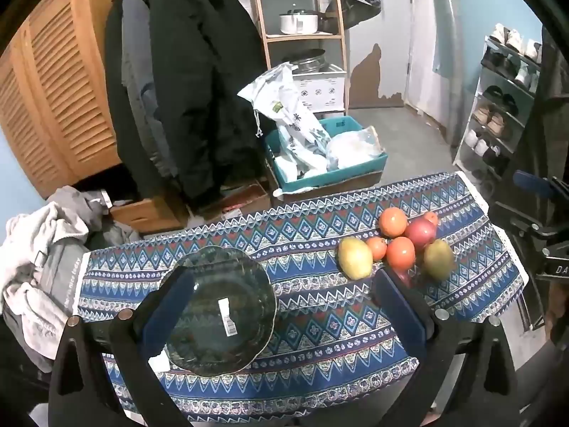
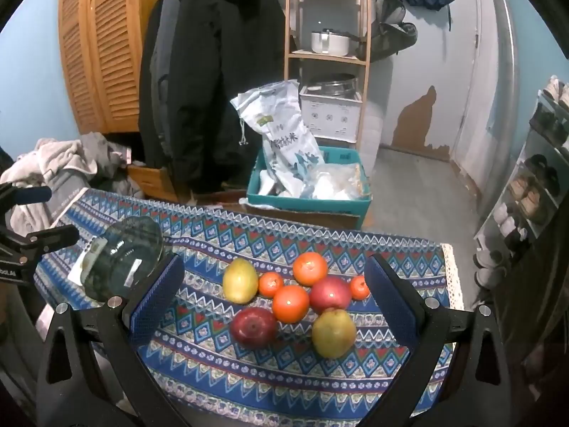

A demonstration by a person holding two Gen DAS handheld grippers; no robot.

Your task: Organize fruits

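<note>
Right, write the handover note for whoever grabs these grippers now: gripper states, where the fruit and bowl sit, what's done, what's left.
Left gripper: open, empty, above the glass bowl.
Right gripper: open, empty, above the fruit.
Fruit bunched on the tablecloth: two pears, two apples, two big oranges, two small ones.
Done: nothing; the bowl is empty.
Left: probably all eight into the bowl.
</note>
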